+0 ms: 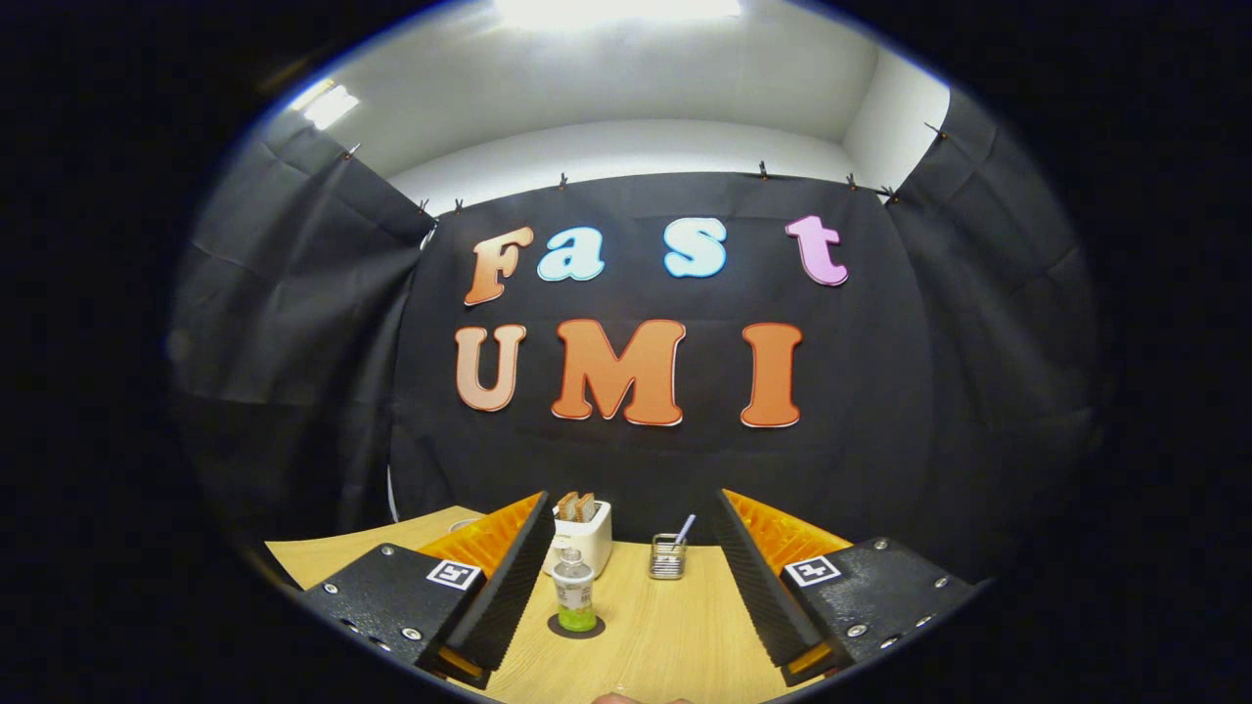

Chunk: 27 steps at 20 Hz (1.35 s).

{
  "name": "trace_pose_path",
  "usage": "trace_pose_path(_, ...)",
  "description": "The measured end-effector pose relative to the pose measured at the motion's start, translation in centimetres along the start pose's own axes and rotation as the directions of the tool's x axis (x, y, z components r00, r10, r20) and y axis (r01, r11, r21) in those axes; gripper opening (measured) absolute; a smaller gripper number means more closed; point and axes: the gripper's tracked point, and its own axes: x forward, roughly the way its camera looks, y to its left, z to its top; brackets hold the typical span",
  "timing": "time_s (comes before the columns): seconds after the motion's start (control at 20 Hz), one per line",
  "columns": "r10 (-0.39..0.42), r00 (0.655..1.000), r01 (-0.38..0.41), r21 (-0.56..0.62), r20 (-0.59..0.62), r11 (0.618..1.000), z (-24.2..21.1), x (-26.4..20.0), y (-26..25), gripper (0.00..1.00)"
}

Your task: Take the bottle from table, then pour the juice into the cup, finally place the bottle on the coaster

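The gripper (pixel 626 587) gaped wide; the juice bottle (pixel 573 593) at eleven o'clock, on its coaster (pixel 577 628), might topple if clipped.

bottle (pixel 573 593) stands upright on coaster (pixel 576 627), on table (pixel 665 636), between gripper (pixel 626 587) fingers, nearer the left one; fingers spread wide, touching nothing. toaster (pixel 581 536) w/ bread behind bottle, far edge. wire holder (pixel 668 556) w/ utensil right of toaster, apart from it.
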Motion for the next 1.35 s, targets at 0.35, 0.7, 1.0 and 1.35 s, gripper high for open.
trace_pose_path(0.35, 0.009, 0.997, -0.005, -0.044, 0.074, 0.999, 2.8, -2.0, 0.8, 0.97)
trace_pose_path(0.7, -0.02, 0.996, 0.022, -0.023, 0.082, 1.0, 3.1, -1.6, 1.1, 0.97)
trace_pose_path(1.0, -0.02, 0.997, 0.021, -0.021, 0.072, 1.0, 3.1, -2.1, 1.7, 0.97)
trace_pose_path(1.35, -0.026, 0.996, 0.028, -0.025, 0.08, 0.999, 3.6, -2.3, 1.6, 0.97)
